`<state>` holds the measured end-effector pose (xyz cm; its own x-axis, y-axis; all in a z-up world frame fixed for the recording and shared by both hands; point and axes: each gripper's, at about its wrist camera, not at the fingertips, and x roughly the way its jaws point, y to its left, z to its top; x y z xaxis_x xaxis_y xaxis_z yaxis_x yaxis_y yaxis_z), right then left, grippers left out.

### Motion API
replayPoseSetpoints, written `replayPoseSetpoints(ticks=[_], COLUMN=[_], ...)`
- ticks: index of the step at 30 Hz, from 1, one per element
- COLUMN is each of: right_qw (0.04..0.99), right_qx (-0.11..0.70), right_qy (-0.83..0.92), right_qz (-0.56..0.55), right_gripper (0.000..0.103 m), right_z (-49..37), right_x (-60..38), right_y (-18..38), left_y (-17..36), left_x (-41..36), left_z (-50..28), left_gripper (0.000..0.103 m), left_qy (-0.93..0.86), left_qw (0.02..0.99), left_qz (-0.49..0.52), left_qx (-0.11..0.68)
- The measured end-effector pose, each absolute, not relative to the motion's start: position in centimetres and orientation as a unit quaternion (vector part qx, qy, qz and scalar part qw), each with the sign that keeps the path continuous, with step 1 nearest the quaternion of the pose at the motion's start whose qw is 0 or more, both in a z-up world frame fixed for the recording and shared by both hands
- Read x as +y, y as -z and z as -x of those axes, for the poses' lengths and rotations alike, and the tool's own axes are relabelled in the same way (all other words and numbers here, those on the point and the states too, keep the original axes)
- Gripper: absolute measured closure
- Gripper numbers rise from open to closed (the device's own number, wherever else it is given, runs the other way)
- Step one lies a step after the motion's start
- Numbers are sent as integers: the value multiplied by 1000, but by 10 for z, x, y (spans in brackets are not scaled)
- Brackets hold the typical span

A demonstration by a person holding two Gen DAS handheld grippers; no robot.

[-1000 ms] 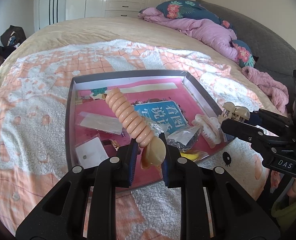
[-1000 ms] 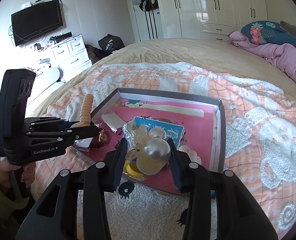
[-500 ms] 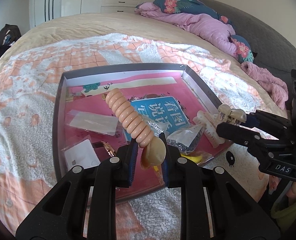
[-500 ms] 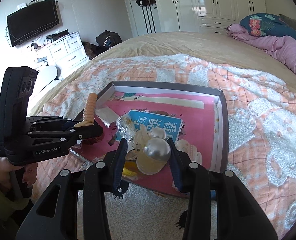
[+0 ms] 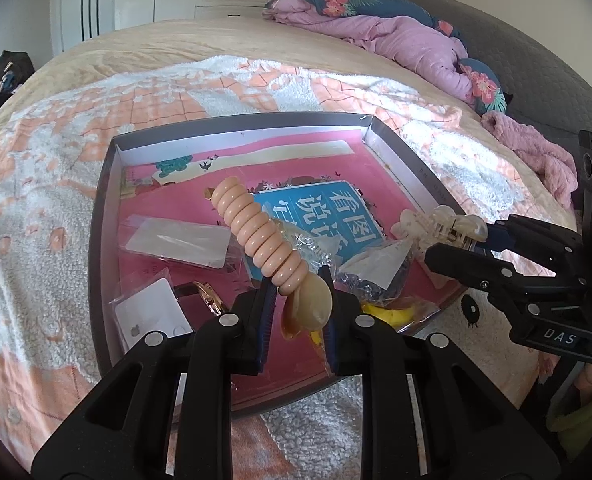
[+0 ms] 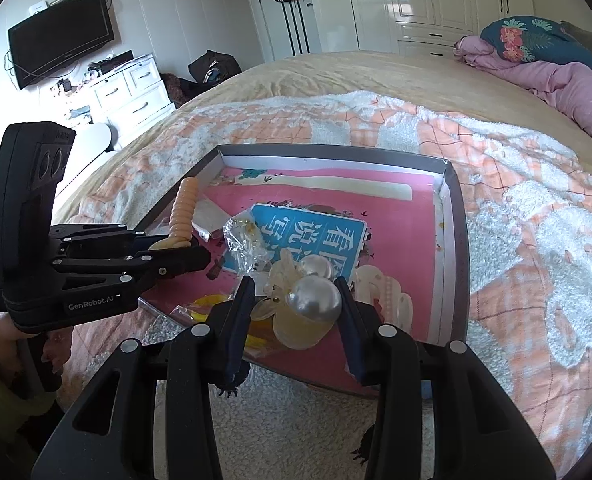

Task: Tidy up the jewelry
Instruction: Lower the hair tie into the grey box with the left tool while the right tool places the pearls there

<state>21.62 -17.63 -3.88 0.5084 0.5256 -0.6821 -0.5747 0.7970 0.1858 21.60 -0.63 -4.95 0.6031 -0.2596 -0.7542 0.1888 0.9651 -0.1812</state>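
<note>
A shallow grey box with a pink lining lies on the bed. My left gripper hovers over its near edge, shut on the base of a peach ribbed hair clip that sticks up over the box. In the right wrist view the same left gripper and peach clip appear at the left. My right gripper is shut on a translucent claw clip with large pearls, over the box's near edge. The left wrist view shows that right gripper and the pearl clip at the right.
In the box lie a blue card with Chinese characters, clear plastic bags, a white card, a gold piece, a yellow item and a cream claw clip. A pink duvet is heaped at the bed's head.
Both grippers have sunk a little toward the box, which now looks closer and larger. Each keeps its clip, and the things in the box lie as before.
</note>
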Motion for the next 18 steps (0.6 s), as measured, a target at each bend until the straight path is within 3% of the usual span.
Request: replayPoseSetpoints(ticks=[13, 18], right_qw=[875, 877], right_qx=[374, 375], right_qy=[-304, -300], right_qz=[39, 32], right_gripper=[62, 44], right_z=[-217, -214], right_x=[-179, -182], right_y=[39, 38], left_y=[50, 51], left_x=[-7, -7], left_z=[-217, -218], left_gripper=[89, 88], left_qy=[127, 129], left_qw=[893, 893], left_qz=[42, 44], left_qx=[429, 430])
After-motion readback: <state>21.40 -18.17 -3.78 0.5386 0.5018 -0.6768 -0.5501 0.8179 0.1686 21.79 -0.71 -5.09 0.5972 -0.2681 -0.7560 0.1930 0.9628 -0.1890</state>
